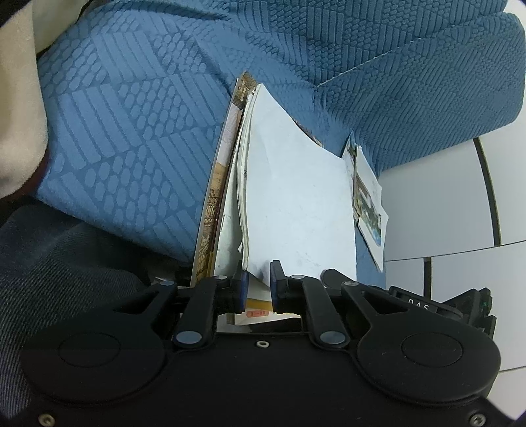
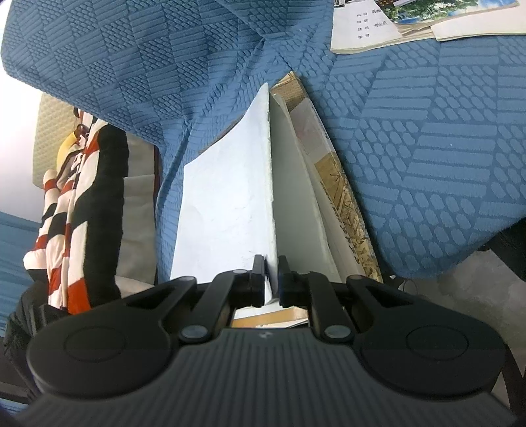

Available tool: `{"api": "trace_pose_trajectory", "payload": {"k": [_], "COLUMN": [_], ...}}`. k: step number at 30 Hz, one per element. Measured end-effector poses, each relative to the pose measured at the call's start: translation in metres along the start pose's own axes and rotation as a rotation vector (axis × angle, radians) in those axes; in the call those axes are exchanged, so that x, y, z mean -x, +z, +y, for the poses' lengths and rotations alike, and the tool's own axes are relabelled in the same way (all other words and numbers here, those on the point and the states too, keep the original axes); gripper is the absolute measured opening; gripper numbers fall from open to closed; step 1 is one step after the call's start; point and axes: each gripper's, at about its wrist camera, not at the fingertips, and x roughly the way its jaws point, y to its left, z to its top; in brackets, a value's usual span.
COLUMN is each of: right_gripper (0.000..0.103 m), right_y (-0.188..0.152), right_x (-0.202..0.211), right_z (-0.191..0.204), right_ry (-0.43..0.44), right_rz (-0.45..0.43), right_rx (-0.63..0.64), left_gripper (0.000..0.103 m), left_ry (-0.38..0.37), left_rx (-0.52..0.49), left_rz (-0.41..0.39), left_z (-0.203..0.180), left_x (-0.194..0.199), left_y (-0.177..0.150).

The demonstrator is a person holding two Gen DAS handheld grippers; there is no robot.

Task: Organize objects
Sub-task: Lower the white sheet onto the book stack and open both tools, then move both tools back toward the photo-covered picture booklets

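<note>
A stack of papers and booklets stands on edge on the blue textured cover. White sheets are on one side and a brown-patterned booklet on the other. My left gripper is shut on the stack's near edge, with white sheets pinched between its pads. In the right wrist view the same stack rises ahead, with the brown booklet on its right. My right gripper is shut on the white sheets' near edge.
A loose booklet with a photo cover lies on the cover near its edge, and also shows in the right wrist view. A red, white and black striped fabric item sits at the left. White tiled floor lies beyond the cover.
</note>
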Motion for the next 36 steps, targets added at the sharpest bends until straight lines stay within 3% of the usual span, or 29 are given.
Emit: {"api": "trace_pose_trajectory", "payload": {"k": [3, 6, 8, 11, 13, 17, 19, 22, 26, 28, 36], "right_gripper": [0.016, 0.023, 0.029, 0.056, 0.081, 0.081, 0.082, 0.09, 0.091, 0.091, 0.091], "right_y": [0.0, -0.001, -0.002, -0.003, -0.003, -0.001, -0.001, 0.0, -0.002, -0.004, -0.012], "right_x": [0.002, 0.005, 0.009, 0.016, 0.023, 0.04, 0.05, 0.068, 0.092, 0.105, 0.151], "right_z": [0.001, 0.004, 0.007, 0.012, 0.016, 0.032, 0.043, 0.058, 0.075, 0.083, 0.099], "right_ry": [-0.003, -0.009, -0.023, -0.036, -0.038, -0.059, -0.071, -0.076, -0.096, -0.104, -0.134], "right_rz": [0.009, 0.019, 0.015, 0.009, -0.009, -0.035, -0.066, -0.123, -0.194, -0.234, -0.347], "right_rx": [0.0, 0.01, 0.039, 0.065, 0.087, 0.175, 0.226, 0.283, 0.364, 0.397, 0.466], "left_gripper": [0.015, 0.034, 0.037, 0.048, 0.054, 0.066, 0.077, 0.083, 0.091, 0.1, 0.102], "left_ry": [0.015, 0.008, -0.005, 0.01, 0.023, 0.046, 0.053, 0.058, 0.047, 0.046, 0.07], "left_rx": [-0.007, 0.002, -0.014, -0.044, -0.061, -0.097, -0.113, -0.156, -0.195, -0.226, -0.342], "left_rz": [-0.011, -0.016, -0.036, -0.059, -0.074, -0.116, -0.136, -0.175, -0.214, -0.238, -0.295], "left_z": [-0.002, -0.003, -0.006, -0.015, -0.021, -0.035, -0.042, -0.057, -0.078, -0.091, -0.143], "left_x": [0.003, 0.007, 0.013, 0.021, 0.028, 0.043, 0.051, 0.067, 0.085, 0.093, 0.116], "left_y": [-0.001, -0.002, -0.004, -0.006, -0.008, -0.014, -0.016, -0.02, -0.025, -0.029, -0.048]}}
